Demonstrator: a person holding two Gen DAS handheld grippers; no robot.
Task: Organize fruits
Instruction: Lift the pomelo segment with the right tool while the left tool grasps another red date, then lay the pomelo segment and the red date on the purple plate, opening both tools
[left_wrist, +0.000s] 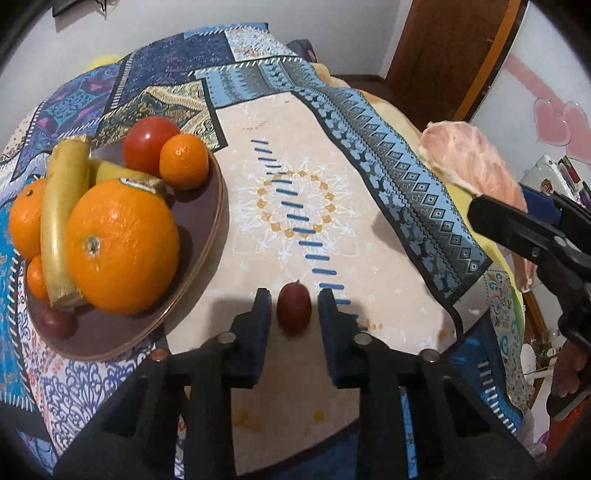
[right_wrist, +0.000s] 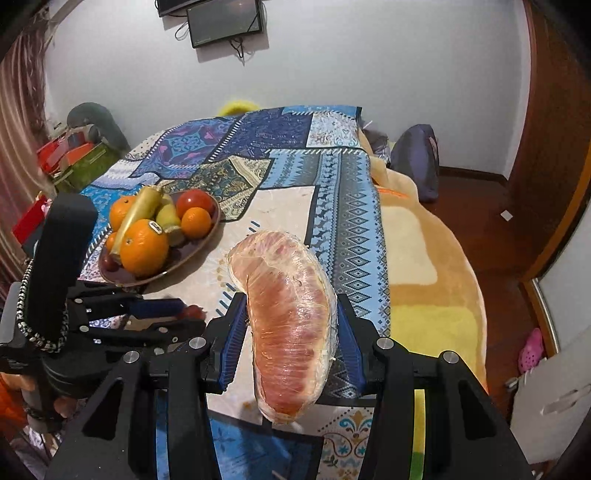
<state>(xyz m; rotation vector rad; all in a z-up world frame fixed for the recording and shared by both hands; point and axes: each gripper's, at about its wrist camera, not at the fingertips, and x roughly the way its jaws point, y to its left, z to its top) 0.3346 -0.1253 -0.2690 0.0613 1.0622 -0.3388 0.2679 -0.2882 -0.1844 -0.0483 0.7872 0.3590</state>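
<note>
A brown plate (left_wrist: 199, 236) at the left holds a large orange (left_wrist: 122, 243), smaller oranges, a tomato (left_wrist: 147, 142), a banana (left_wrist: 62, 206) and a red grape (left_wrist: 57, 321). My left gripper (left_wrist: 294, 306) is open, low over the cloth, its jaws on either side of a small dark red fruit (left_wrist: 294, 308) without touching it. My right gripper (right_wrist: 290, 317) is shut on a plastic-wrapped pomelo wedge (right_wrist: 291, 321) and holds it above the table, right of the plate (right_wrist: 199, 243). The wedge also shows in the left wrist view (left_wrist: 472, 162).
A patterned blue and beige cloth (left_wrist: 295, 192) covers the table. A yellow and tan blanket (right_wrist: 417, 258) hangs off the right side. Boxes (right_wrist: 81, 158) stand at the far left, a screen (right_wrist: 225, 22) hangs on the wall, and a wooden door (right_wrist: 554, 129) is at the right.
</note>
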